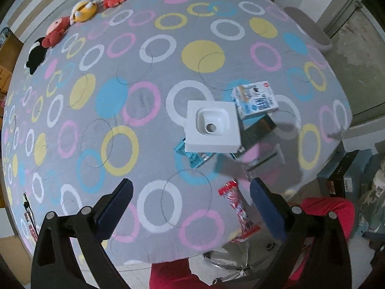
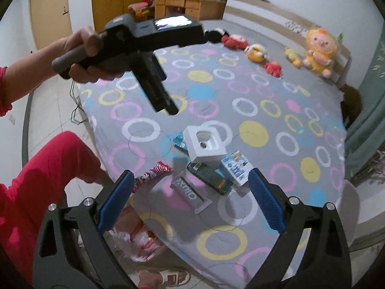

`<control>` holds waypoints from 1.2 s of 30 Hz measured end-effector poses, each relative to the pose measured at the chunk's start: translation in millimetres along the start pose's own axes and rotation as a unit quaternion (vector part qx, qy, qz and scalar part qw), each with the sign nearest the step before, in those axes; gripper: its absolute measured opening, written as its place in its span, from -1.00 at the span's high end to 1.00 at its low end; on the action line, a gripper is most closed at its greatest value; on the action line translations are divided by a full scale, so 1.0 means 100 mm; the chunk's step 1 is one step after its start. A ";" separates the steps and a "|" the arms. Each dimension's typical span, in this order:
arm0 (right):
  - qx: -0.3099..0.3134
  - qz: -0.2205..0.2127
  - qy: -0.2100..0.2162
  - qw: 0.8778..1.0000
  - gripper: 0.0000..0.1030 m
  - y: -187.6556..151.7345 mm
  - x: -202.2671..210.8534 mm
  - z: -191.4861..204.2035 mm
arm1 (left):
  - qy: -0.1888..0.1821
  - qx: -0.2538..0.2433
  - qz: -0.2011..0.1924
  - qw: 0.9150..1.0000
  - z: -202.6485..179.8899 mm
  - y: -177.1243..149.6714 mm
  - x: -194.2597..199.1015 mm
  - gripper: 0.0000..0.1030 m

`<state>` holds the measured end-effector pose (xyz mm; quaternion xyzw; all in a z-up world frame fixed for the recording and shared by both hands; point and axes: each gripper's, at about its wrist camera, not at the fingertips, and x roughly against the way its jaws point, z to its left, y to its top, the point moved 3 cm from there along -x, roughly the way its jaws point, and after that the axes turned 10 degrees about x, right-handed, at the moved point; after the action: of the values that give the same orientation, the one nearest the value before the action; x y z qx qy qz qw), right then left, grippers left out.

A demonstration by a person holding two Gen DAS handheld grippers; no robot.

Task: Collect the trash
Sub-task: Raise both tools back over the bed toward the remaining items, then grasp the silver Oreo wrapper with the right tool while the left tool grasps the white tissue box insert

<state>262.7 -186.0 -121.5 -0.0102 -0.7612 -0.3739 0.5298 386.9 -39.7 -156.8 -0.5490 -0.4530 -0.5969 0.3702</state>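
A small heap of trash lies near the bed's corner: a white square box insert [image 1: 211, 126] [image 2: 205, 145], a blue-and-white milk carton [image 1: 255, 102] [image 2: 237, 169], a dark flat pack [image 1: 258, 128] [image 2: 210, 178], a teal wrapper [image 1: 192, 155] [image 2: 179, 142], a grey packet [image 2: 190, 191] and a red-and-white snack wrapper [image 1: 237, 207] [image 2: 151, 174] at the bed edge. My left gripper [image 1: 191, 193] is open above the bed, short of the heap; it also shows in the right wrist view [image 2: 166, 106]. My right gripper [image 2: 191, 187] is open and empty above the heap.
The bed [image 1: 144, 96] has a grey sheet with coloured rings. Plush toys [image 1: 84, 9] [image 2: 317, 48] line its far side. A plastic bag [image 2: 137, 236] sits on the floor by the bed edge. A desk [image 2: 190, 4] and doors stand behind.
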 end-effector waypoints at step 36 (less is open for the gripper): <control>0.044 0.172 0.129 0.976 -0.81 -0.74 -2.13 0.09 | -0.003 -0.008 0.090 0.996 -0.05 0.81 -1.54 -0.82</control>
<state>317.9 -153.1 -337.9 -0.0697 -0.6887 -0.2413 0.6801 480.0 -78.6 -298.2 -0.5922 -0.3985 -0.5630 0.4166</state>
